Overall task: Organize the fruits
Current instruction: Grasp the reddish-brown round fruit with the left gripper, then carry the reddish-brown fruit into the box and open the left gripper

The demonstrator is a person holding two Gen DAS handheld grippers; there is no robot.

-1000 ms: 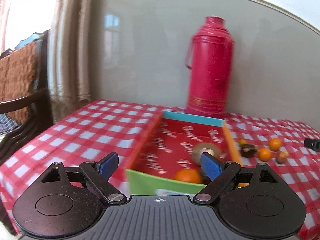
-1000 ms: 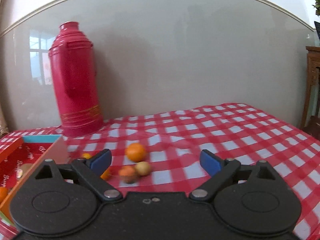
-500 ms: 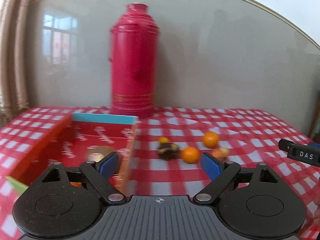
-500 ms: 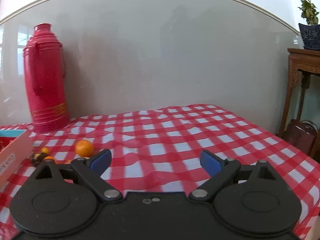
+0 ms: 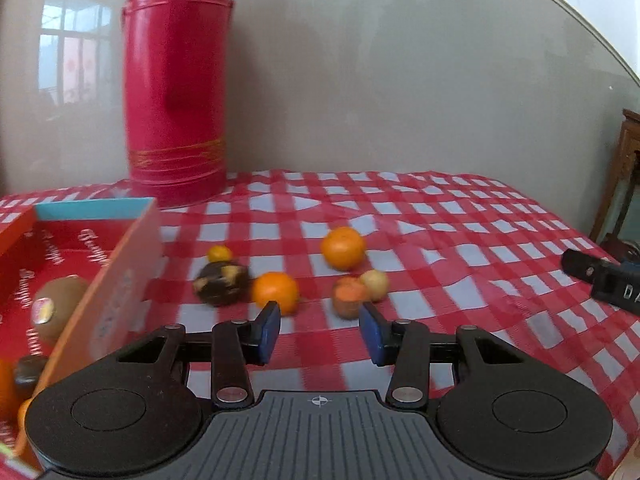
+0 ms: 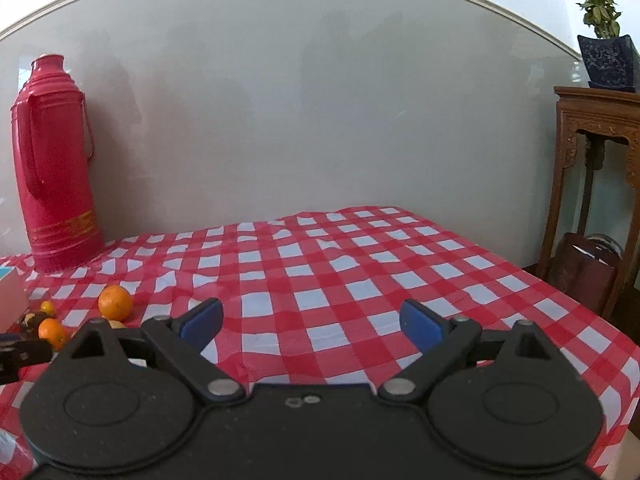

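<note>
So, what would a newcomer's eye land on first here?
Probably the tall red thermos standing against the wall at the back of the checked tablecloth. Next, the cluster of loose fruit in front of the left gripper, with two oranges among them. Then the red box at the left, already holding a kiwi.
</note>
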